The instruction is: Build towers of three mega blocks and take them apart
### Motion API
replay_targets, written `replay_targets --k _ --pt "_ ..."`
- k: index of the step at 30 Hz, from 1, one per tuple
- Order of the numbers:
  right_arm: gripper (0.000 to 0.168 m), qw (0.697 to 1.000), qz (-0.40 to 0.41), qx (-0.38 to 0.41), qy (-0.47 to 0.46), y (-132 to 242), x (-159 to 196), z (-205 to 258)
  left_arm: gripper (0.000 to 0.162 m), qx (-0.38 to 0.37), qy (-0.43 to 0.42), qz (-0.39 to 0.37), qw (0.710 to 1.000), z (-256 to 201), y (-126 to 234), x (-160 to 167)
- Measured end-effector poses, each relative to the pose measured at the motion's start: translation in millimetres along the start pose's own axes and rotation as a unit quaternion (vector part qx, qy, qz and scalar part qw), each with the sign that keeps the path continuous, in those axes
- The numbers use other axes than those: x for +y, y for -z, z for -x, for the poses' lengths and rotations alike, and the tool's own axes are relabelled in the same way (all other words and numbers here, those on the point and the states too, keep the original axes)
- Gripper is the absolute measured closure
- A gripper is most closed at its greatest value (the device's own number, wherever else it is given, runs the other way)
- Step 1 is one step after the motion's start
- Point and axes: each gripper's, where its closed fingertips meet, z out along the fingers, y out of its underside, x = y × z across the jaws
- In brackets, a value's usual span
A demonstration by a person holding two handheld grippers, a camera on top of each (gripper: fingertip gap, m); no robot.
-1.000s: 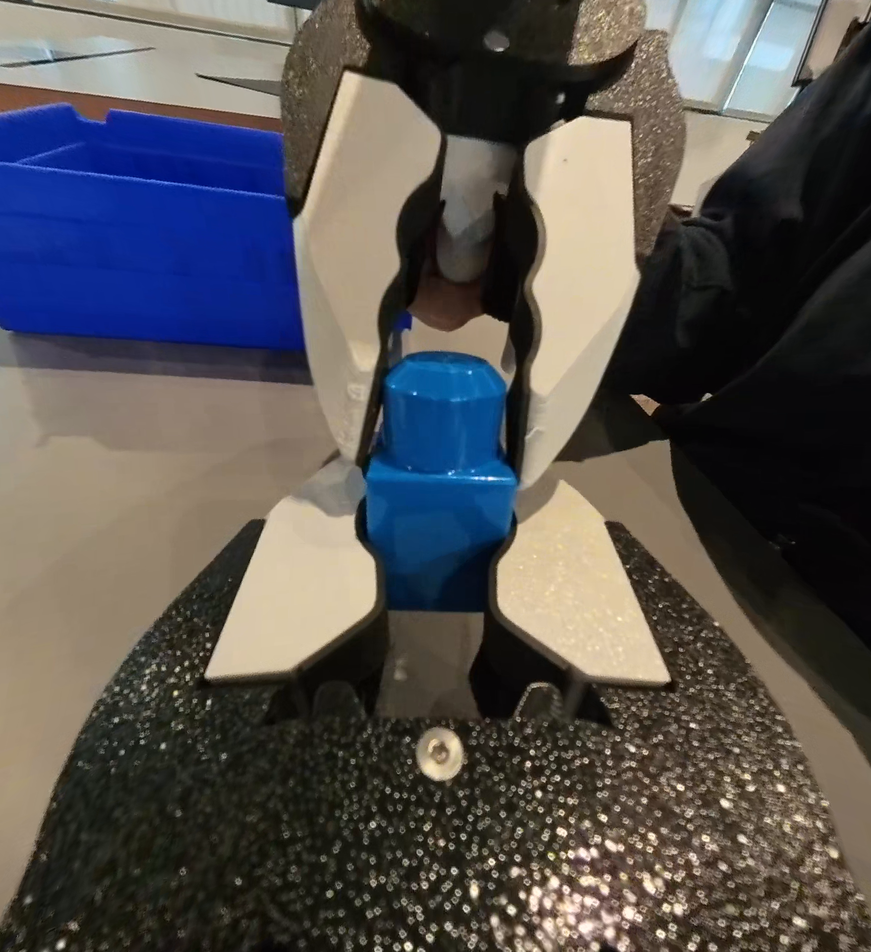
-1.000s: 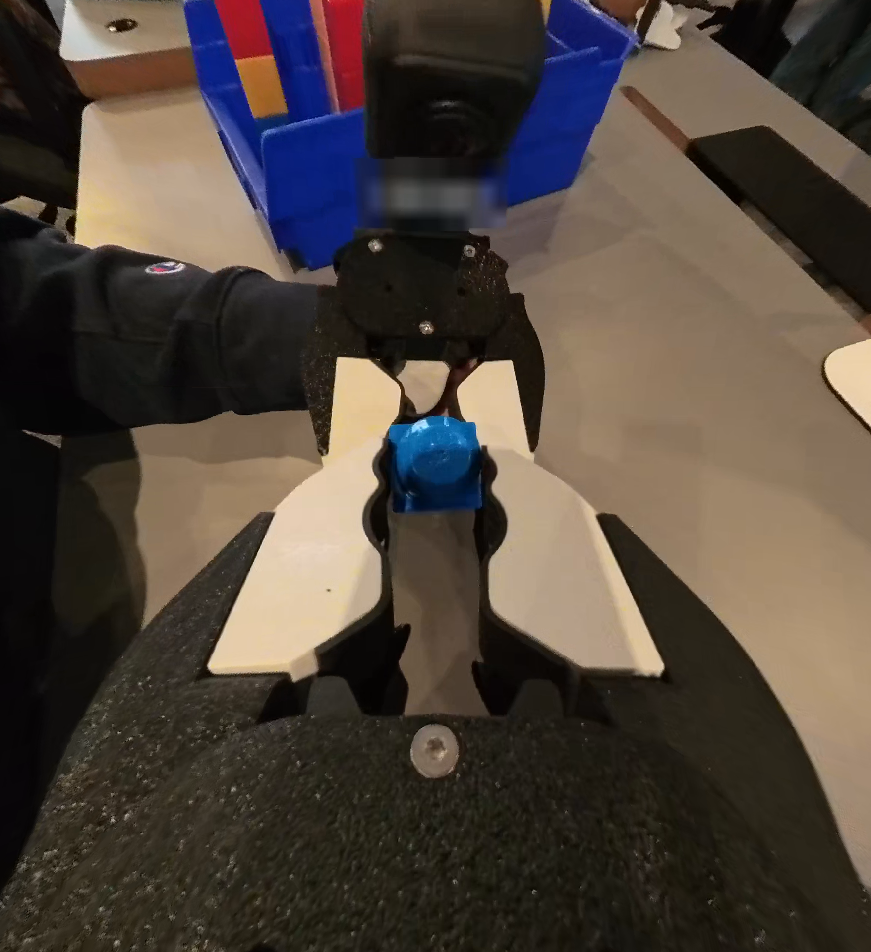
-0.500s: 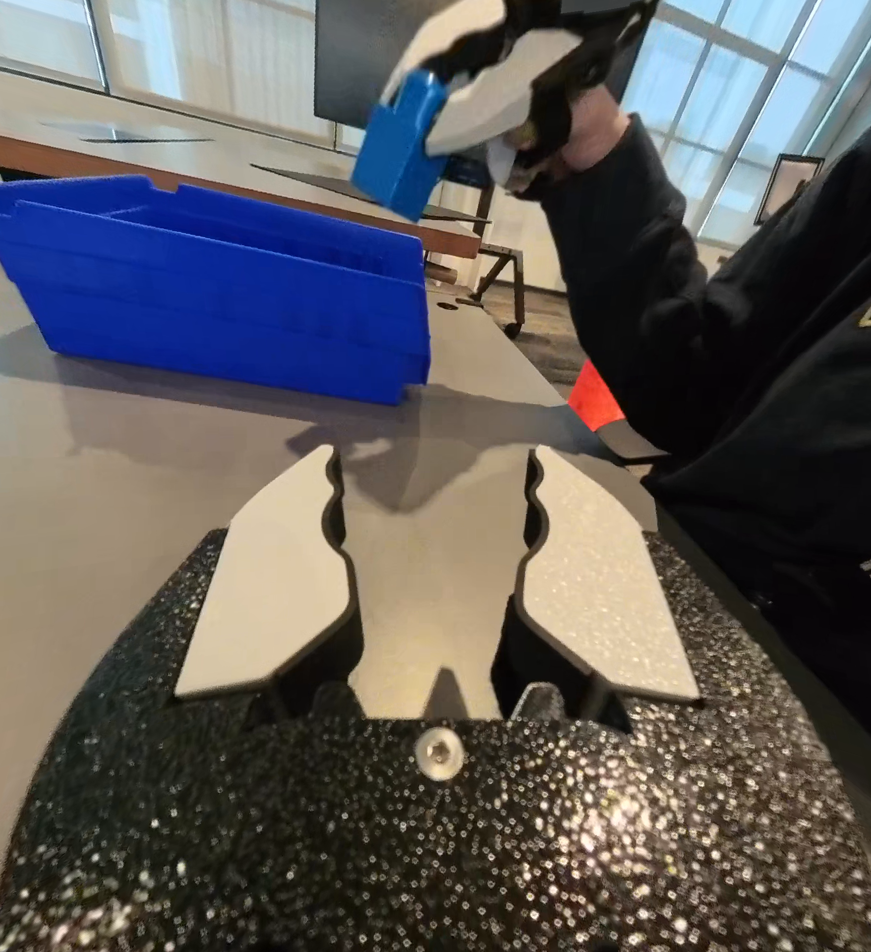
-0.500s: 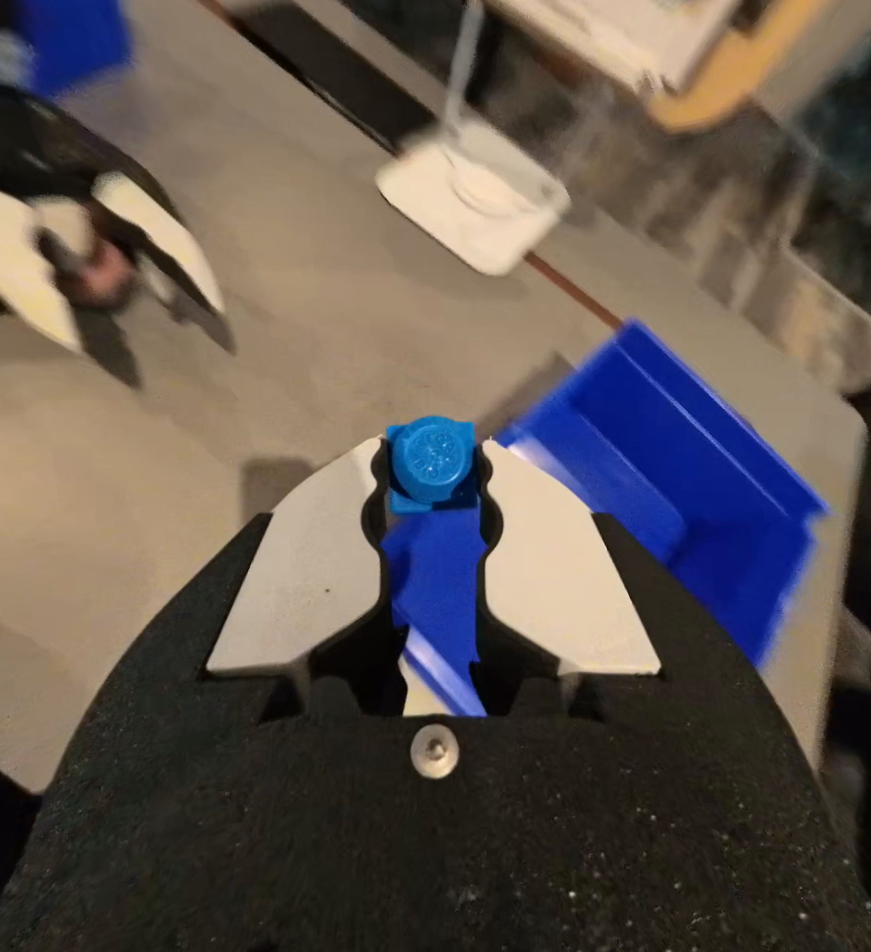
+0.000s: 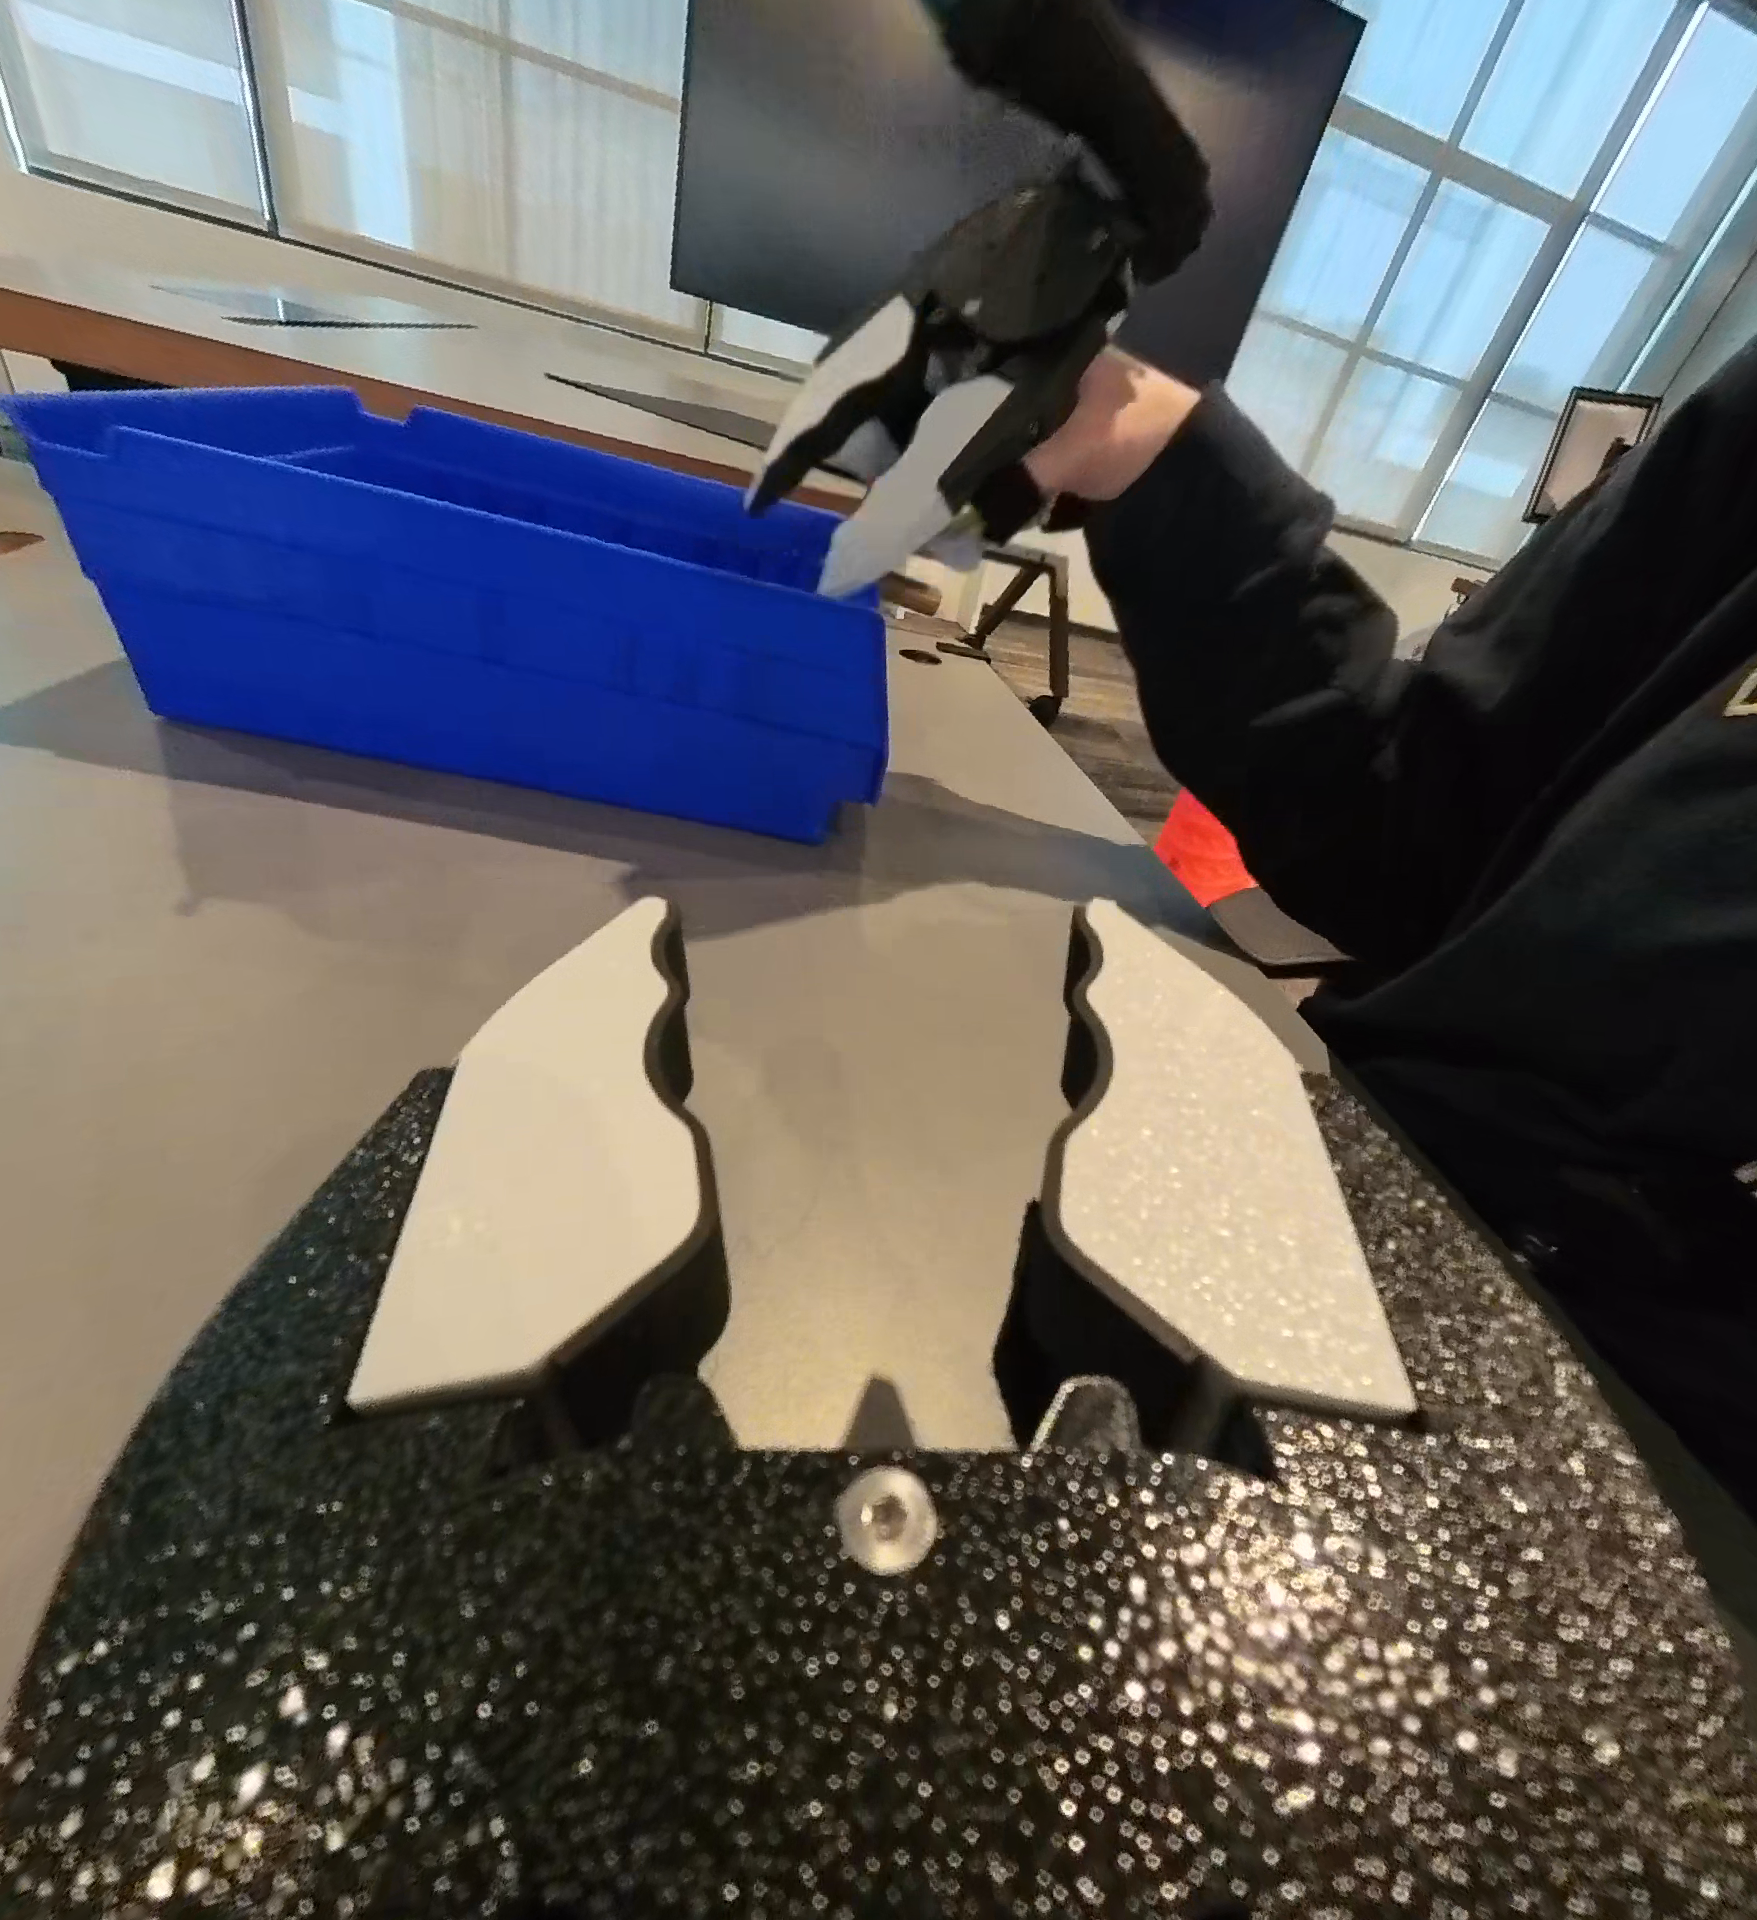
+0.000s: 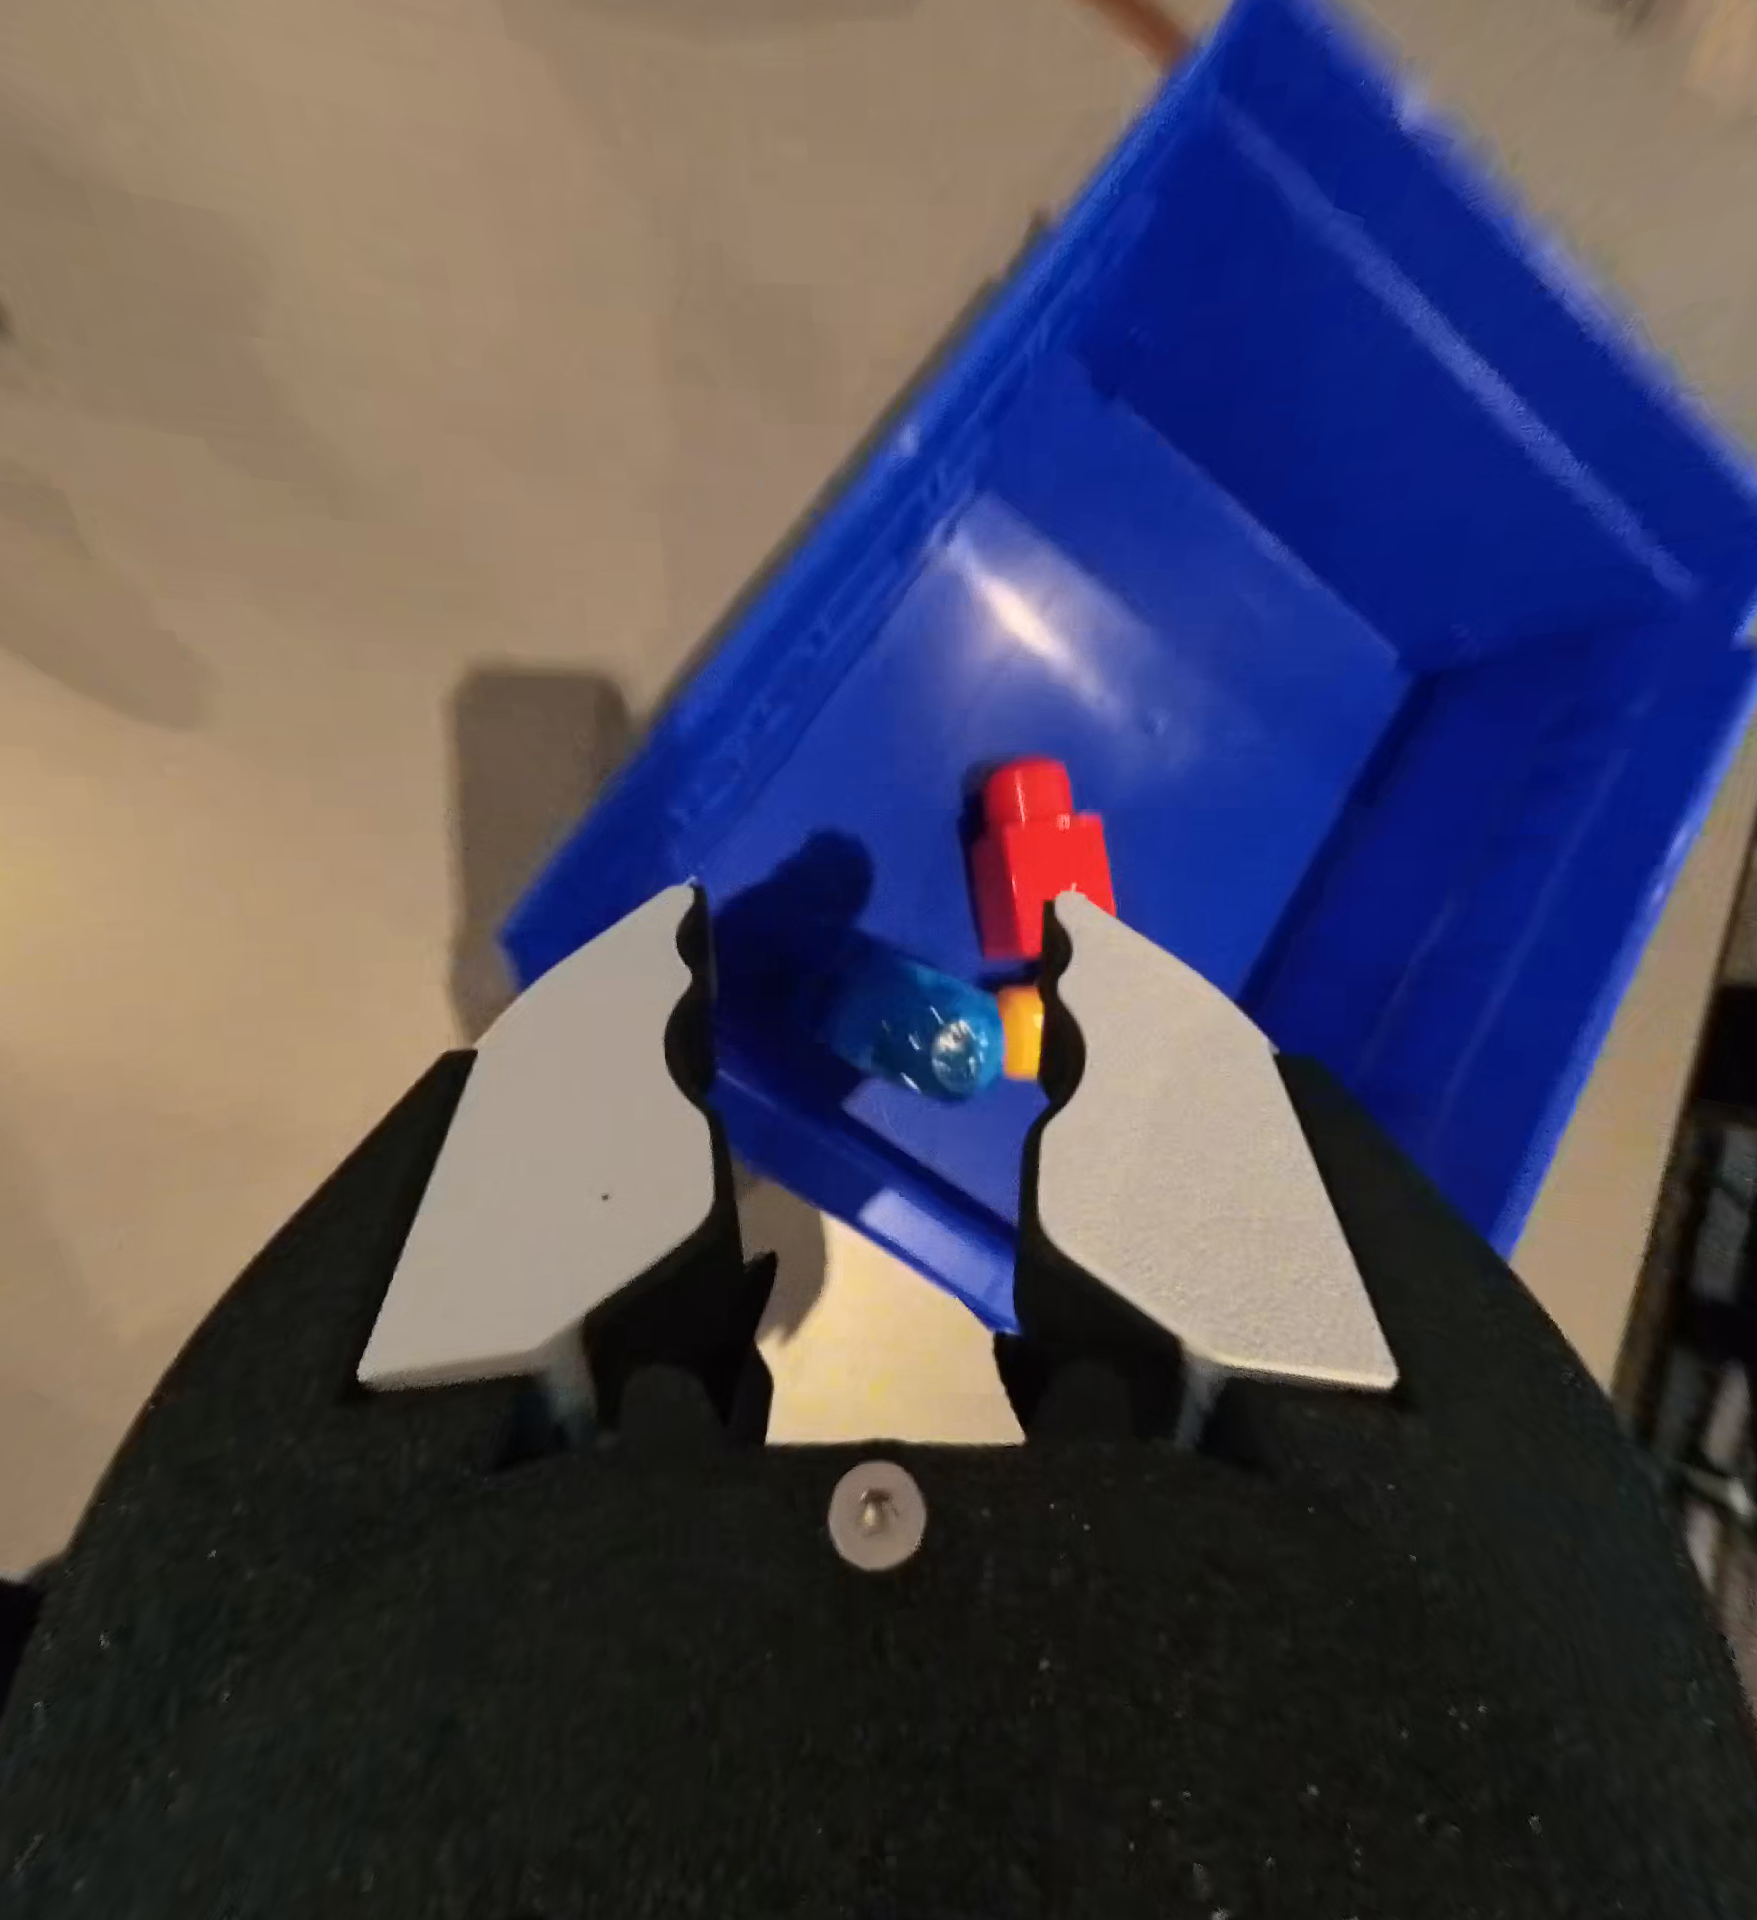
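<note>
Right gripper (image 6: 874,935) spread wide and empty above the blue bin (image 6: 1539,665), blue block (image 6: 921,1029) inside by red block (image 6: 1035,862) and yellow block (image 6: 1019,1034); left gripper (image 5: 874,935) also spread, empty; lift straight clear of rim

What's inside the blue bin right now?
The blue bin holds a red block, a blurred blue block and an orange-yellow piece mostly hidden by the right gripper.
</note>
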Motion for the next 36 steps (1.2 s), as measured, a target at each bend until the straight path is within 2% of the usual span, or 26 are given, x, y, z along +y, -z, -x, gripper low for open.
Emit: replay_targets --k 1,4,7,9,13,17,20,24,27,30,36 --pt "0.109 0.999 -0.038 -0.008 0.004 9.2 -14.7 5.3 0.092 -0.002 0.001 -0.003 1.0 0.4 0.7 -0.8" --pt "0.116 0.984 -0.168 -0.048 0.039 37.4 -65.3 36.8 0.094 -0.016 0.002 -0.014 1.0 1.6 5.3 -5.5" --pt "0.117 0.959 -0.247 -0.109 0.083 50.2 -99.4 81.9 0.096 -0.051 0.003 -0.043 0.998 -2.7 16.6 -23.4" --pt "0.117 0.941 -0.282 -0.155 0.105 47.8 -117.1 111.3 0.098 -0.082 -0.011 -0.063 0.995 -13.2 29.4 -37.4" --pt "0.117 0.909 -0.31 -0.245 0.131 30.5 -149.9 168.8 0.102 -0.196 -0.046 -0.077 0.977 -40.8 71.1 -47.9" --pt "0.12 0.851 -0.347 -0.366 0.147 28.0 -202.7 252.8 0.105 -0.322 -0.068 -0.093 0.94 -78.4 130.6 -48.3" --pt "0.126 0.818 -0.338 -0.435 0.167 20.2 -241.3 326.0 0.106 -0.404 -0.086 -0.103 0.905 -107.6 176.8 -47.3" --pt "0.12 0.799 -0.315 -0.434 0.271 -3.1 -281.4 412.0 0.105 -0.511 -0.094 -0.121 0.846 -137.5 244.9 -47.0" --pt "0.117 0.789 -0.318 -0.425 0.31 -9.9 -310.8 460.0 0.103 -0.558 -0.083 -0.127 0.816 -154.3 277.7 -42.4" --pt "0.108 0.794 -0.271 -0.431 0.332 -24.9 -322.7 500.3 0.102 -0.583 -0.076 -0.126 0.799 -165.0 291.2 -36.3" --pt "0.104 0.826 -0.18 -0.382 0.373 -71.8 -319.8 540.4 0.092 -0.601 -0.034 -0.096 0.792 -173.5 294.1 -18.5"
